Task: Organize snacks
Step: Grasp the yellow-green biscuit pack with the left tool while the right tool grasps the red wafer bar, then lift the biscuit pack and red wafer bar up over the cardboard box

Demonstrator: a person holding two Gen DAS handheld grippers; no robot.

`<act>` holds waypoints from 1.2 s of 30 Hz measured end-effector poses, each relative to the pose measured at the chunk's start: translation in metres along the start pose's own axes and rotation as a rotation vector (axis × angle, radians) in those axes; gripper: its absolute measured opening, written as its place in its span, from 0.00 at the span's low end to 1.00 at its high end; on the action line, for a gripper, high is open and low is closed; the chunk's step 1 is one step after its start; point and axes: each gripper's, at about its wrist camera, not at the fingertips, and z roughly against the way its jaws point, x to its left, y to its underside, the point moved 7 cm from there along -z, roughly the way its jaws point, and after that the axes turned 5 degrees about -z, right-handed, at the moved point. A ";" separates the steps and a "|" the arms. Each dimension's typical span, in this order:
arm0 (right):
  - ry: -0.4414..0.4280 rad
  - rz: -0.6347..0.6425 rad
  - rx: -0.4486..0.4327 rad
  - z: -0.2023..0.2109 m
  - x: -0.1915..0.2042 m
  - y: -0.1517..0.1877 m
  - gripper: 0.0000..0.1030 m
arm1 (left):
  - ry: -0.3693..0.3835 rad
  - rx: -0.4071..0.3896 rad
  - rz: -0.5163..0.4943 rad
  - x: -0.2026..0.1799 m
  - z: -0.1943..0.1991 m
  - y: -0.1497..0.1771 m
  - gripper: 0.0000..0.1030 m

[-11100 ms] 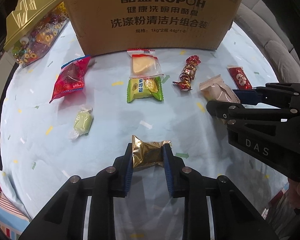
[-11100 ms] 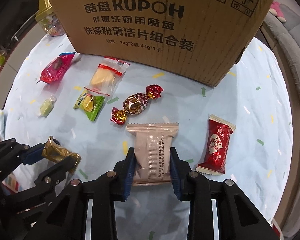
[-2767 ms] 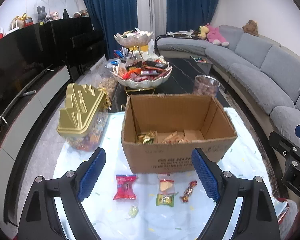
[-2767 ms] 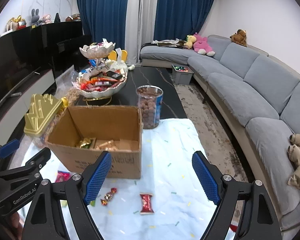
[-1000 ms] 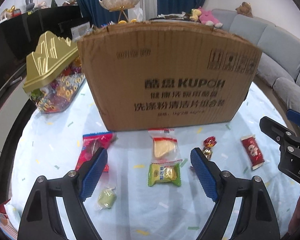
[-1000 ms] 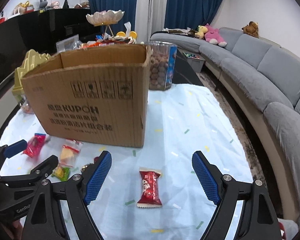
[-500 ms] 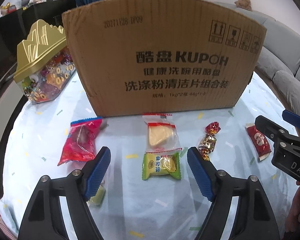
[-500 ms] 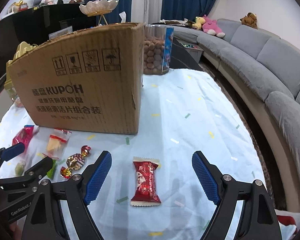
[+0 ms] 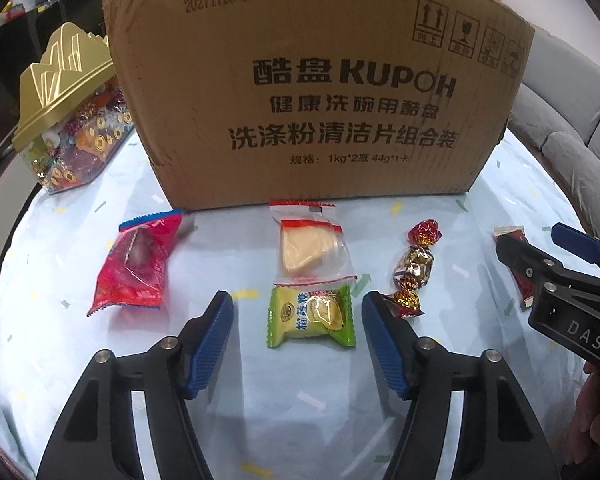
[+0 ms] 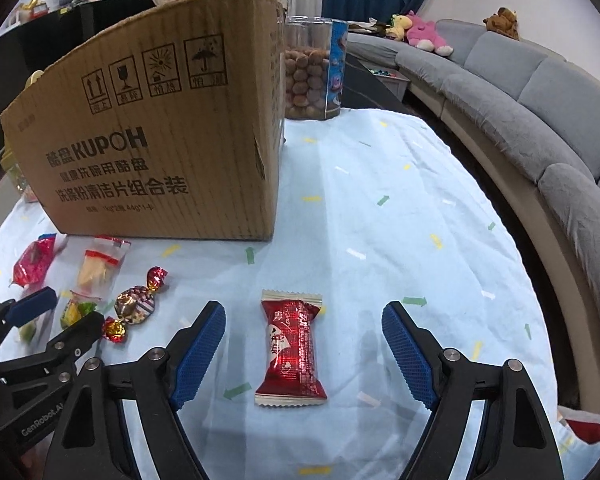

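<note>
My left gripper [image 9: 298, 338] is open and empty, its jaws either side of a green snack packet [image 9: 311, 316] on the pale blue tablecloth. Beyond it lie a clear packet with a yellow piece [image 9: 310, 246], a red packet [image 9: 136, 264] and a foil-wrapped candy [image 9: 414, 268]. My right gripper [image 10: 302, 350] is open and empty, straddling a red snack packet [image 10: 292, 344]. The cardboard box [image 9: 316, 92] stands behind the snacks; it also shows in the right wrist view [image 10: 152, 140]. The right gripper shows at the right edge of the left wrist view [image 9: 556, 264].
A clear candy container with a gold lid [image 9: 68, 112] stands left of the box. A clear jar of brown balls [image 10: 314, 68] stands behind the box's right corner. A grey sofa [image 10: 540, 112] curves along the right, past the table edge [image 10: 540, 264].
Both grippers have come down and forward toward the table. The green packet now sits between the left jaws and the red packet between the right jaws.
</note>
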 end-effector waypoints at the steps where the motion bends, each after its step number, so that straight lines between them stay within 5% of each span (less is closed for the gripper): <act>1: 0.000 0.002 0.006 -0.002 0.000 0.000 0.76 | 0.001 0.000 0.000 0.000 0.000 0.000 0.62; 12: -0.019 -0.003 0.046 -0.010 -0.001 0.009 0.55 | -0.004 -0.022 -0.023 -0.007 0.003 0.003 0.36; 19: -0.041 0.015 0.035 -0.002 0.005 0.014 0.25 | -0.009 -0.024 -0.041 -0.009 0.005 0.004 0.30; 36: -0.041 0.014 0.002 0.017 0.006 0.009 0.23 | -0.038 -0.050 -0.049 -0.007 0.029 -0.005 0.29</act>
